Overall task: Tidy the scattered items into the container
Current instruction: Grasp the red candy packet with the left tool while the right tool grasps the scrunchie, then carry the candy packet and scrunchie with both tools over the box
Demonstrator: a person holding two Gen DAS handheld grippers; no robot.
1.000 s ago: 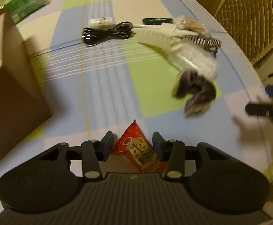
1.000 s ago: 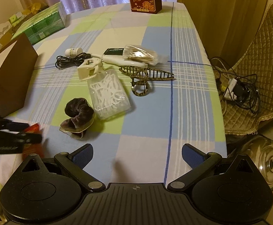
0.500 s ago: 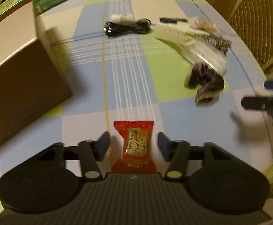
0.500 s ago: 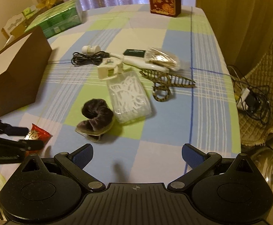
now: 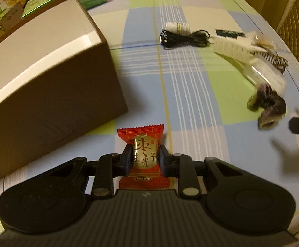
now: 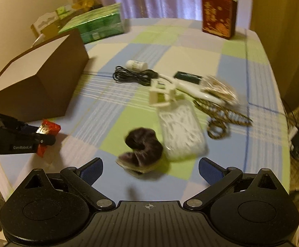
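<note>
Your left gripper [image 5: 145,159] is pinching the red snack packet [image 5: 142,144] from both sides, fingers closed tight on it, just beside the brown cardboard box [image 5: 46,94] on the checked tablecloth [image 5: 190,94]. Your right gripper [image 6: 150,168] is hanging wide open, holding nothing, just before the dark scrunchie [image 6: 143,146]. Past that are lying the clear floss-pick box [image 6: 181,131], hair claw [image 6: 221,117], black cable [image 6: 133,76] and small white bottle [image 6: 136,64], well apart from the box.
</note>
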